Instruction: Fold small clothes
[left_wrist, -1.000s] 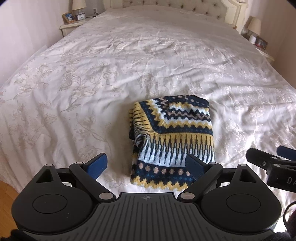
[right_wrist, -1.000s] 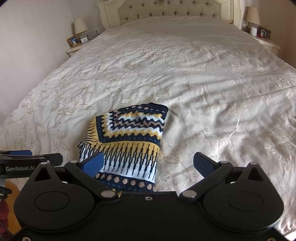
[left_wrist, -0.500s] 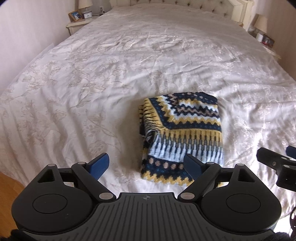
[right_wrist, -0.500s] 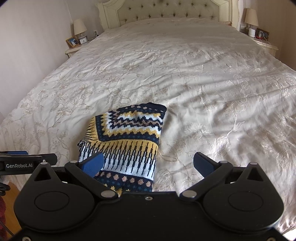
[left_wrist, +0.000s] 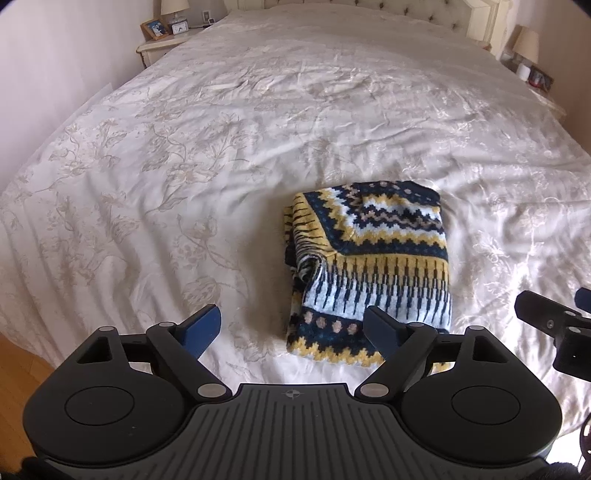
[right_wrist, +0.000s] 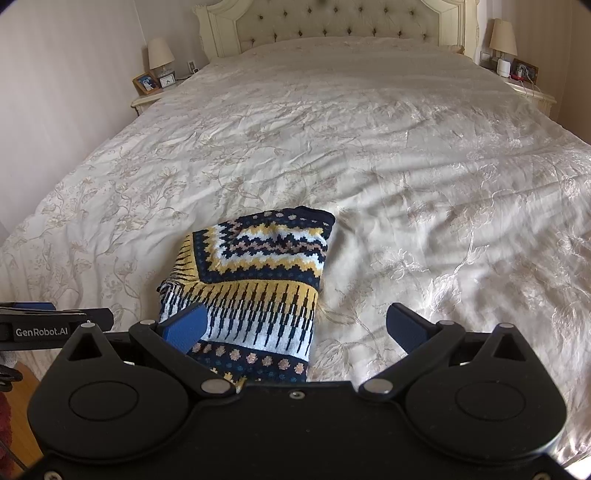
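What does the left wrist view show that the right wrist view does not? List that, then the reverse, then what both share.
Only the left wrist view: the left gripper head-on, jaws open, just closing slightly, nothing between them; wooden floor at lower left.

Only the right wrist view: the tufted headboard in full, the right gripper head-on, jaws open and empty, and lettering on the left gripper's side.

Both: the folded patterned sweater lying on the white bedspread, untouched, and the bedside lamps.

Cream floral bedspread (right_wrist: 369, 147), tufted headboard (right_wrist: 332, 18) — lamps (right_wrist: 160, 53) on both nightstands (right_wrist: 147, 99) (framed photo (right_wrist: 146, 83), small clock (right_wrist: 168, 79)).
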